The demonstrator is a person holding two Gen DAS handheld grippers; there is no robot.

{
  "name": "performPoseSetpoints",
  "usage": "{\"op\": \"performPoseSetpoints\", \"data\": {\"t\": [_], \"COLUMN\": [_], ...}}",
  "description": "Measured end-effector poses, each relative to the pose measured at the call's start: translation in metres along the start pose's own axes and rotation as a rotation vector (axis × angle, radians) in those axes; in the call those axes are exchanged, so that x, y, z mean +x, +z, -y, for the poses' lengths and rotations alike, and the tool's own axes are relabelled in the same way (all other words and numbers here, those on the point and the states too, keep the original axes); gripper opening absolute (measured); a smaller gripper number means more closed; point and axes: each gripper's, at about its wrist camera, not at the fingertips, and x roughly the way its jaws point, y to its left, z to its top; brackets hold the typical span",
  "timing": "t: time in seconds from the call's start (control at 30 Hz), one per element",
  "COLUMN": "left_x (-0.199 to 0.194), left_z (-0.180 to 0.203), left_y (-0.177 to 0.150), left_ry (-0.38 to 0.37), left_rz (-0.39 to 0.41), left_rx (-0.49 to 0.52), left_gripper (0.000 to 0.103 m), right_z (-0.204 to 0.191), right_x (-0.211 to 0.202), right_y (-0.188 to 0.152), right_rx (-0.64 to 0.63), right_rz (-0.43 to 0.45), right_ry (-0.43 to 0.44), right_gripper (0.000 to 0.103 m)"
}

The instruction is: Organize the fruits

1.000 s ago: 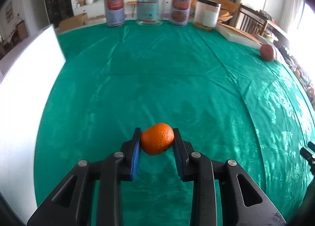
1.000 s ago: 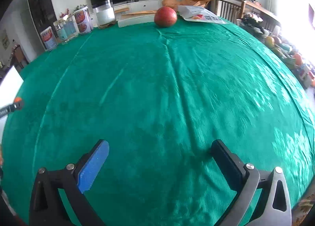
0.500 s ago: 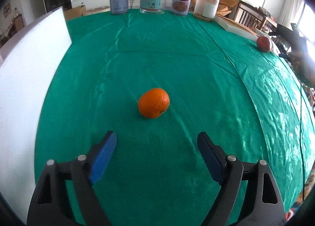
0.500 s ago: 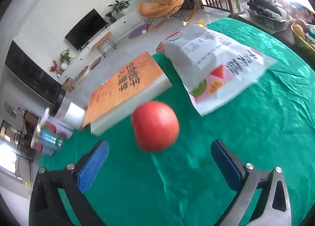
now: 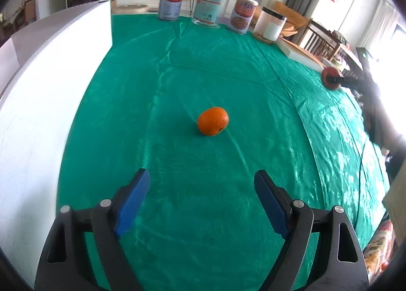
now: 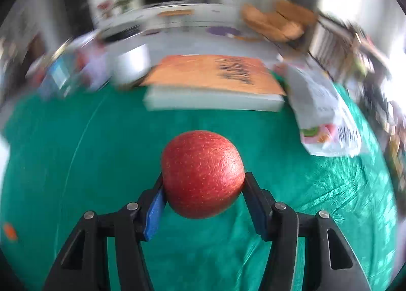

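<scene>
An orange [image 5: 213, 121] lies on the green tablecloth [image 5: 177, 83] in the middle of the left wrist view. My left gripper [image 5: 201, 202] is open and empty, set back from the orange. My right gripper [image 6: 203, 197] is shut on a red apple [image 6: 203, 173], held between both pads. In the left wrist view the apple [image 5: 330, 78] shows at the far right table edge with the right gripper's finger across it. The orange [image 6: 9, 231] shows small at the left edge of the right wrist view.
A white box [image 5: 50, 75] stands along the table's left side. Two tins [image 5: 171, 0], a glass jar [image 5: 210, 5] and a white-filled jar [image 5: 270, 26] line the far edge. An orange-covered book [image 6: 215, 80] and a printed plastic bag [image 6: 327, 113] lie beyond the apple.
My left gripper let go of the orange and drew back, open. My right gripper travelled to the red apple and closed on it.
</scene>
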Motion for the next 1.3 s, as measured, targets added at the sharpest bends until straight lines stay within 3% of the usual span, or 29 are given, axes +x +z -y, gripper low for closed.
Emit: {"op": "performPoseSetpoints", "data": {"t": [0.2,0.3,0.5,0.57,0.7,0.77,0.9,0.97,1.13,1.3], "left_x": [-0.007,-0.012,-0.012,-0.009,0.003,0.008,0.018,0.025,0.022,0.021], "left_z": [0.0,0.002,0.007,0.007,0.007,0.011,0.029,0.041,0.038,0.036], "left_y": [-0.007,-0.01,-0.011,-0.014,-0.022,-0.025,-0.03,-0.037,-0.04,-0.041], "left_ry": [-0.027,-0.039,-0.046,-0.054,-0.039,-0.007,0.092,0.154,0.135,0.13], "left_rz": [-0.001,-0.001,-0.009,-0.026,-0.039,-0.023,-0.015,-0.006,0.025,0.024], "left_rx": [-0.019,-0.016,-0.006,-0.006,-0.011,0.004,0.093,0.185,0.189,0.189], "left_gripper": [0.086,0.086,0.086,0.086,0.091,0.094,0.101,0.103,0.102,0.102], "right_z": [-0.15,-0.183,-0.173,-0.162,-0.141,-0.131,-0.143,-0.148,-0.13,-0.114], "right_x": [-0.056,-0.072,-0.087,-0.095,-0.12,-0.124,-0.122,-0.115,-0.128,-0.109], "right_y": [-0.1,-0.139,-0.142,-0.139,-0.159,-0.179,-0.218,-0.227,-0.215,-0.192], "right_rx": [-0.522,-0.614,-0.441,-0.363,-0.155,-0.013,0.075,0.109,0.165,0.132], "right_rz": [0.074,0.131,0.064,0.045,0.036,0.021,0.023,0.012,0.124,0.094], "right_ry": [-0.087,-0.125,0.041,0.107,0.172,0.204,0.145,0.12,0.147,0.129], "right_gripper": [0.058,0.058,0.061,0.065,0.085,0.086,0.086,0.086,0.086,0.086]}}
